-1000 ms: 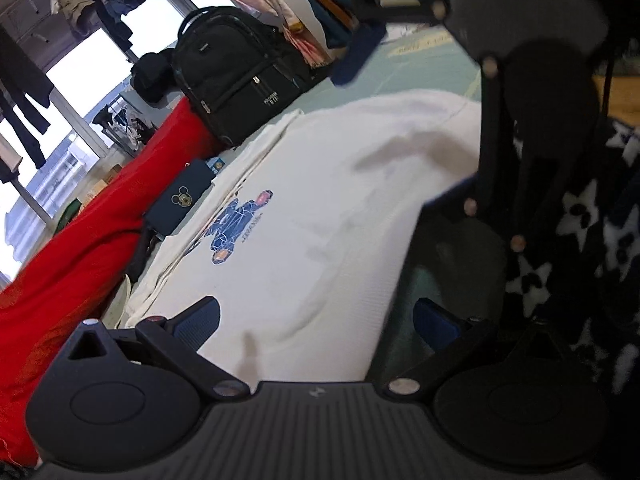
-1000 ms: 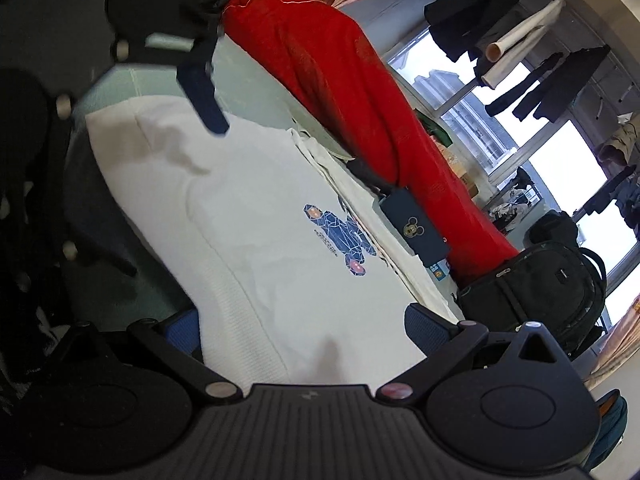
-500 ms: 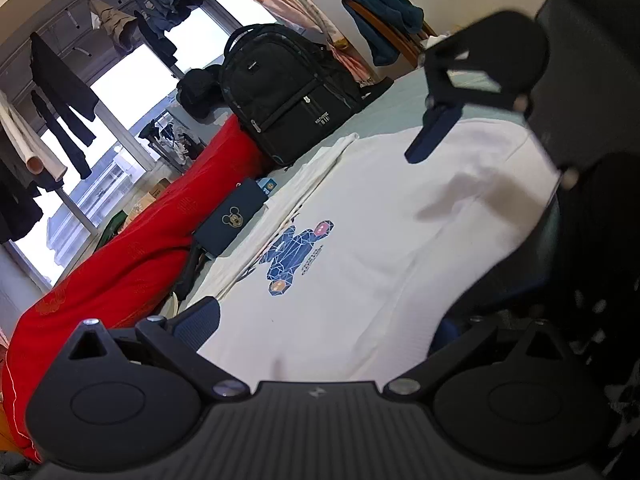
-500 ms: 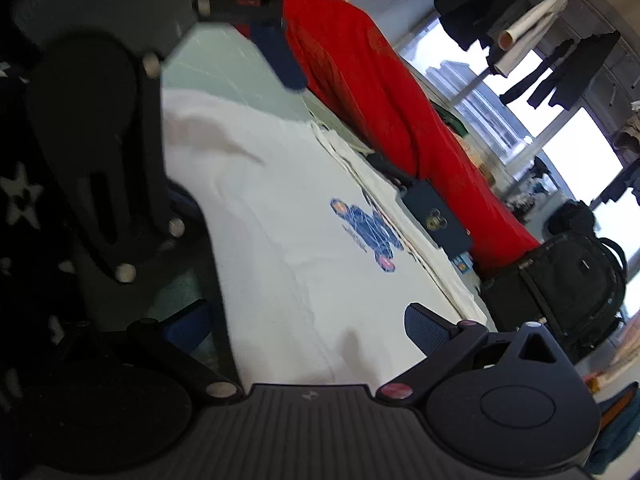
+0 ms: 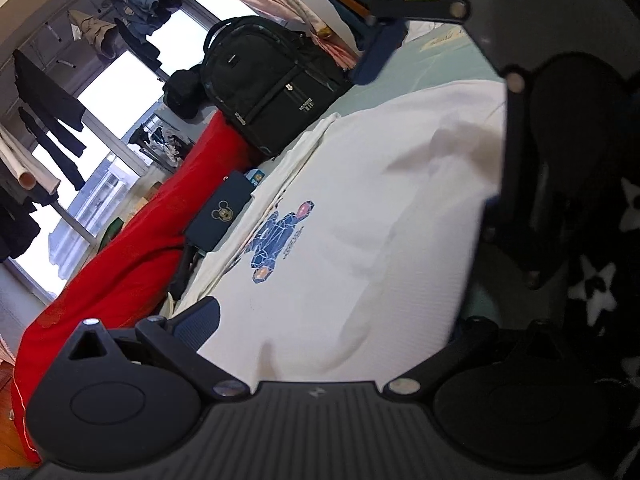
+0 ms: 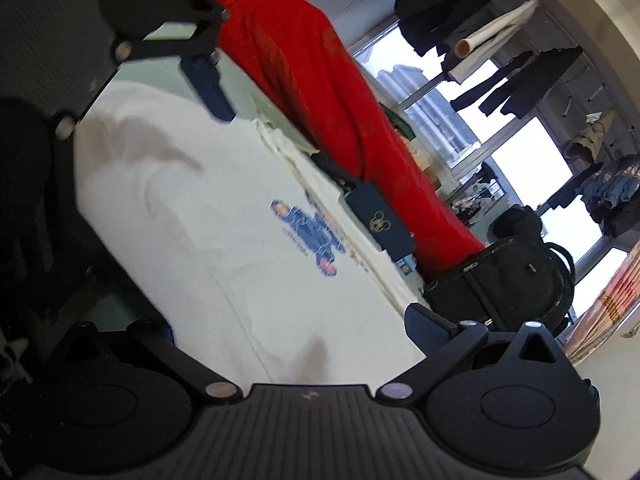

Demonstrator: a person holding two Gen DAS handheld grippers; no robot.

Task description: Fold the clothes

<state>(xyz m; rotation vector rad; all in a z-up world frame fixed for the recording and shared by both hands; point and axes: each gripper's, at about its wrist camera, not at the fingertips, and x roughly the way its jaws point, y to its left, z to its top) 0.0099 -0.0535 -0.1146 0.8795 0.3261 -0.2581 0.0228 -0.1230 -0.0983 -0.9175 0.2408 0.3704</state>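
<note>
Between the spread fingers of the left tool (image 5: 332, 316) lies the near part of a white shirt (image 5: 360, 216). Its fingers stand wide apart with nothing clamped, one finger (image 5: 198, 320) over the cloth's left side, the other half hidden at the shirt's near edge. The right tool (image 6: 288, 328) is likewise open and empty, low over the other end of the same shirt (image 6: 224, 240), its right finger (image 6: 428, 326) by the cloth's edge.

Each tool shows in the other's view, so they face one another across the shirt, which lies flat on the pale green bed (image 5: 452, 56) with its blue bear print (image 5: 280, 236) facing up. Its long axis seems to run from one tool to the other, so each tool is nearest its own end.

Further off, along the shirt's far edge, lie a dark wallet (image 5: 222, 212), a red blanket (image 5: 120, 264) and a black backpack (image 5: 272, 80).

Whether the shirt is already partly folded I cannot tell.
</note>
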